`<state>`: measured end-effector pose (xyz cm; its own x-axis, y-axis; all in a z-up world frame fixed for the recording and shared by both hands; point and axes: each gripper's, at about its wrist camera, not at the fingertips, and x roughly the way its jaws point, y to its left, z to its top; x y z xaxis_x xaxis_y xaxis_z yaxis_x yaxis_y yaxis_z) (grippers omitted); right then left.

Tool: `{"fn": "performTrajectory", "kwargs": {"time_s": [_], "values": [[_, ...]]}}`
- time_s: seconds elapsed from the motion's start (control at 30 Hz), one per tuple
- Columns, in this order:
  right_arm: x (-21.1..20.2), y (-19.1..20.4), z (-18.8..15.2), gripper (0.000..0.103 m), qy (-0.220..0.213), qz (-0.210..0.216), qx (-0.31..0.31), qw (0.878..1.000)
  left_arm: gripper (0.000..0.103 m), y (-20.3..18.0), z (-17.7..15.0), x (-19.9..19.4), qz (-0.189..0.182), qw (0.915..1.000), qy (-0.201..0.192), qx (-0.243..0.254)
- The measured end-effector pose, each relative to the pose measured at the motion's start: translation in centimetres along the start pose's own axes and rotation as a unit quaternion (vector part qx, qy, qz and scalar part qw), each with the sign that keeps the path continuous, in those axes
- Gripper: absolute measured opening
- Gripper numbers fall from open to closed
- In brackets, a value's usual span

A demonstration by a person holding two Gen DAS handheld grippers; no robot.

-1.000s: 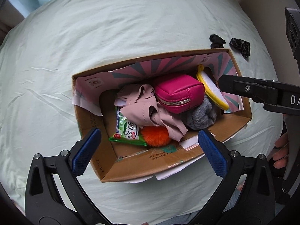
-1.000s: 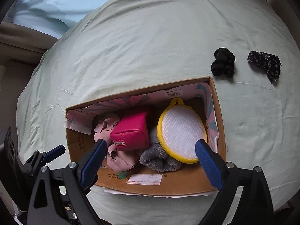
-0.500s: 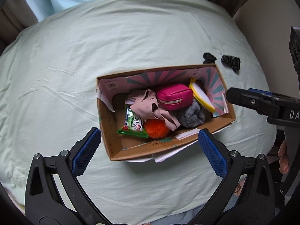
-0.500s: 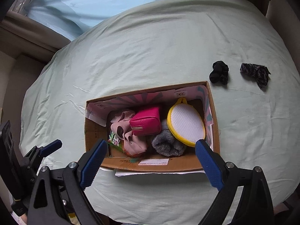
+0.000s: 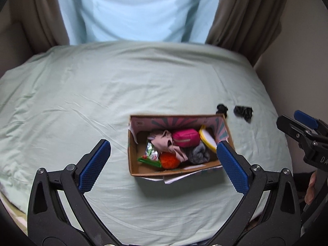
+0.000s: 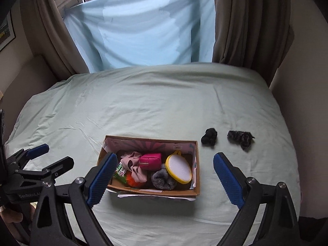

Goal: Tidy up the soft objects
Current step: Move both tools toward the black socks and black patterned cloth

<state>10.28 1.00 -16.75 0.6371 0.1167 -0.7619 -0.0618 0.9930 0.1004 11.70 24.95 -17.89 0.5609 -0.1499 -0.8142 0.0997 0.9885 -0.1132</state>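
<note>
The left gripper (image 5: 163, 165) hung above the bed (image 5: 82, 94) with its blue pads spread wide and nothing between them. Just ahead of it a cardboard box (image 6: 155, 191) sat on the pale green sheet, open at the top. At the box's left end lay a green packet (image 5: 150, 156) and an orange pompom (image 5: 169, 161). Next came a crumpled pink cloth (image 6: 134, 167), then a magenta zip pouch (image 6: 150, 161) lying partly on top of it. A grey fuzzy bundle (image 6: 163, 179) sat toward the near wall, and a yellow-rimmed white pad (image 6: 178, 169) leaned at the right end. Outside the box, on the sheet to its right, lay a black sock ball (image 6: 209, 137) and, a little apart, a dark patterned bundle (image 6: 240, 137). The right gripper (image 6: 165, 181) hovered with its pads spread as well, empty.
</note>
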Motion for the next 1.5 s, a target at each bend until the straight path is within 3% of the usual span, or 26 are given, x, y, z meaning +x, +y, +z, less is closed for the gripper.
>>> {"fn": "performTrajectory", "kwargs": {"time_s": [0.23, 0.6, 0.8, 1.17, 1.5], "values": [[-5.8, -2.4, -0.7, 0.094, -0.085, -0.028, 0.009, 0.996, 0.103, -1.9, -0.1, -5.5, 0.032, 0.9968, -0.072, -0.014], [-8.3, -10.7, -1.3, 0.094, -0.117, -0.008, 0.008, 0.993, 0.103, -10.1, 0.1, -7.4, 0.036, 0.9917, -0.115, -0.044], [-7.4, -17.3, -1.0, 0.094, -0.109, 0.012, 0.003, 0.994, 0.103, -16.6, 1.2, -4.2, 0.049, 0.9921, -0.105, -0.046], [-1.2, -27.6, 0.3, 0.094, -0.075, 0.041, -0.051, 0.995, 0.103, -27.9, 2.7, 5.2, 0.059, 0.9951, -0.073, -0.030], [7.9, -33.6, 1.3, 0.094, -0.032, 0.037, -0.061, 0.997, 0.103, -31.8, 5.1, 16.4, 0.059, 0.9982, -0.005, 0.007]]}}
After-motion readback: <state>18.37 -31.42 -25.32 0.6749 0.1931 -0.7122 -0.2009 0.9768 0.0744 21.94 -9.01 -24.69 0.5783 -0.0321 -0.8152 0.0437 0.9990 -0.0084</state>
